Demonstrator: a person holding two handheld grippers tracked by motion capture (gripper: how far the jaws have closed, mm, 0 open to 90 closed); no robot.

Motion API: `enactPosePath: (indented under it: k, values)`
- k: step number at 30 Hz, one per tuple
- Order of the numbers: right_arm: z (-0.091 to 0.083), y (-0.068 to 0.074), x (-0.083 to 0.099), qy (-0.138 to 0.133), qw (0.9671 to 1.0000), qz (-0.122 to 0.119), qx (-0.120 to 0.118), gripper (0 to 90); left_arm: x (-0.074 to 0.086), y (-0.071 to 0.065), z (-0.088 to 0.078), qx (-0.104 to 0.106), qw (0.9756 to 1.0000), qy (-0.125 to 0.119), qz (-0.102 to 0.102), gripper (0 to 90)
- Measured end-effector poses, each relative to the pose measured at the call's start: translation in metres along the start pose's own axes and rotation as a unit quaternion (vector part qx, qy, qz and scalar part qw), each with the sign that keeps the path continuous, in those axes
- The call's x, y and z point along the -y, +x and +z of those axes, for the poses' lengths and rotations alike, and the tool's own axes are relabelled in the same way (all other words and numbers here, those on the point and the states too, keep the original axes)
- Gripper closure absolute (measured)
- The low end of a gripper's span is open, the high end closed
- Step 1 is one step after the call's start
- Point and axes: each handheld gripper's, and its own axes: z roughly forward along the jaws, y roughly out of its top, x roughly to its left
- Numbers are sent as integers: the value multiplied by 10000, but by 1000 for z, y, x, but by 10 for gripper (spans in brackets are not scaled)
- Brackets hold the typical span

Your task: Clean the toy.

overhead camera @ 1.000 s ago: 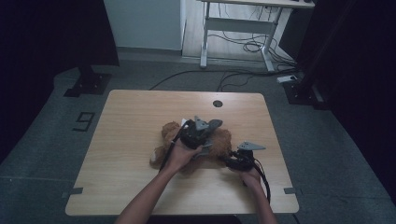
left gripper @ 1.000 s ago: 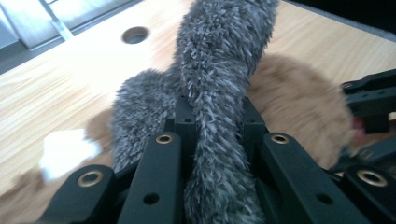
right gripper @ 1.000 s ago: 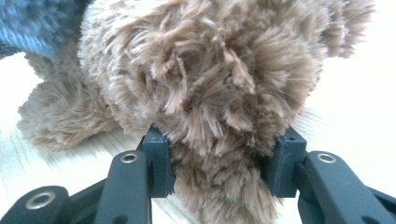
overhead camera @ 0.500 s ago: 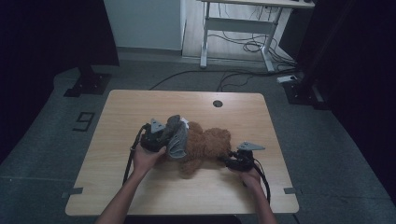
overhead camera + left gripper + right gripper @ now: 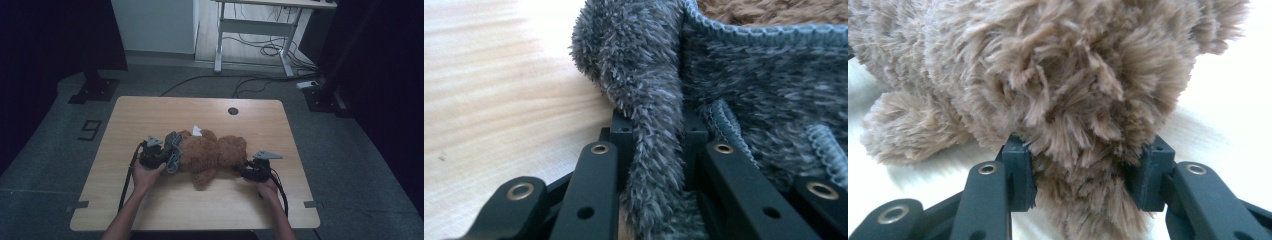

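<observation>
Near edge of the table [image 5: 165, 210]: two forearms enter from the bottom of the high view, one hand on each tool.

Left gripper [image 5: 159, 156]: on the tabletop at the left end of the toy, jaws clamped tight on a fold of grey fleece cloth [image 5: 651, 115]; its cable trails back along the forearm.

Right gripper [image 5: 248, 172]: at the toy's right end, jaws part-way closed and pressing on a tuft of brown fur [image 5: 1083, 150].

Teddy bear [image 5: 215, 155]: brown plush, lying lengthwise across the middle of the table between the two grippers, the grey cloth wrapped around its left end. A small white tag [image 5: 197, 131] sticks up at its far side.

Farther back: a round hole [image 5: 233, 111] near the table's far edge.
</observation>
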Motion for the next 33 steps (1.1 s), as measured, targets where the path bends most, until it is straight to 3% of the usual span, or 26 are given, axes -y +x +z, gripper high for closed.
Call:
enactPosePath:
  k: [4,7,13,17,19,23,25,28,33]
  values:
    - [6,-2,-5,26,10000,-1,32,532,-11,6,3,-87,9999,87,-26,756]
    - [7,-3,-6,36,10000,-34,51,531,-23,4,-8,-117,9999,-89,56,756]
    - [6,-2,-4,14,9999,-75,105,513,-61,-29,-26,86,9972,-597,451,751]
    - [6,-1,-4,12,9999,-40,118,508,-87,-50,-22,326,9955,-683,571,747]
    - [5,-2,-4,14,9999,-38,104,507,-95,-60,-12,495,9952,-586,613,747]
    - [5,-2,-4,-5,10000,-45,84,496,-92,-73,17,539,9954,-122,782,746]
    - [4,-3,-4,-5,10000,-53,62,476,-86,-76,25,455,9952,-70,861,747]
    - [3,-3,-4,4,10000,-55,24,442,-83,-78,26,398,9942,13,995,748]
    - [-5,-1,-5,-13,10000,90,-5,357,-74,-78,23,465,9938,80,1006,751]
